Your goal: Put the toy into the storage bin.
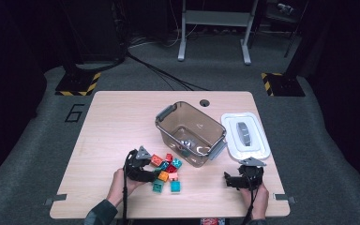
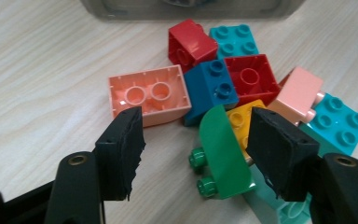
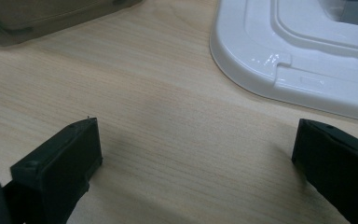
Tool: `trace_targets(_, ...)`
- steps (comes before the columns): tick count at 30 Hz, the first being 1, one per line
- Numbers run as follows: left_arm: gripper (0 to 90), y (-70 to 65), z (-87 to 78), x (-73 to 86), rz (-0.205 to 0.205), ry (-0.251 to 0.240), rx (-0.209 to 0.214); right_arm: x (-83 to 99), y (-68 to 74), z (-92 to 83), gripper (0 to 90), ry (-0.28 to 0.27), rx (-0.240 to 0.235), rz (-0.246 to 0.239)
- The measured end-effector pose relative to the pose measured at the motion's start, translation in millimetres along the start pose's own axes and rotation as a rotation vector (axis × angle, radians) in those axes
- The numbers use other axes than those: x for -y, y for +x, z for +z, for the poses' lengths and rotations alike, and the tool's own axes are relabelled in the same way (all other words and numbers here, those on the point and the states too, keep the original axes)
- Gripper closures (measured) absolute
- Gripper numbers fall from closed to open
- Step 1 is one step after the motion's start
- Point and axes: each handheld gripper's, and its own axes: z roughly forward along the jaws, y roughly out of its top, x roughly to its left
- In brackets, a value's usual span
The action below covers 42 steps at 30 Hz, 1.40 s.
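Observation:
A pile of coloured toy bricks [image 1: 168, 171] lies on the wooden table [image 1: 117, 122], in front of a clear brown bin [image 1: 168, 115]. My left gripper [image 1: 151, 172] is low over the pile's near side with its jaws apart. In the left gripper view a green curved brick [image 2: 221, 154] lies on its side between the jaws of the left gripper [image 2: 198, 119]. It is close to the right pad [image 2: 279, 144], and a wide gap separates it from the left one. A salmon brick [image 2: 147, 93], a blue one [image 2: 209, 88] and a yellow one [image 2: 240, 121] lie just beyond. My right gripper [image 1: 228, 180] stands open over bare wood.
The bin's white lid [image 1: 229, 140] lies flat to the right of the bin, and its edge [image 3: 261, 60] is ahead of the right gripper [image 3: 196, 135]. Small items rest on the bin's floor [image 1: 187, 143]. Red [image 2: 191, 44], teal [image 2: 235, 39] and pink [image 2: 298, 93] bricks crowd the pile's far side.

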Motion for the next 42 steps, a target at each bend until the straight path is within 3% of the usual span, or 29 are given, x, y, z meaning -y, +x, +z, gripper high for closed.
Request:
trace_targets(3, 42.1, -2.0, 3.7, -0.2, 0.022, 0.026, 0.009, 0.0, -0.2, 0.0, 0.7, 0.000, -0.001, -0.003)
trace_targets(13, 64.9, 3.8, 5.5, 7.1, 0.000, 0.028, 0.015, 0.1, -0.1, -0.1, 0.7, 0.001, 0.000, -0.002)
trace_targets(27, 66.4, 15.3, -5.8, 14.0, -0.008, 0.011, -0.003, 0.1, 0.1, -0.1, 0.8, 0.001, 0.001, 0.000)
trace_targets(38, 66.4, 36.5, -25.3, 8.8, -0.045, -0.027, -0.042, 0.0, -0.2, 0.0, 0.7, 0.000, 0.001, 0.001)
trace_targets(42, 66.4, 43.0, -31.6, 7.3, -0.036, -0.028, -0.061, 0.0, -0.2, 0.0, 0.7, 0.001, 0.000, 0.002)
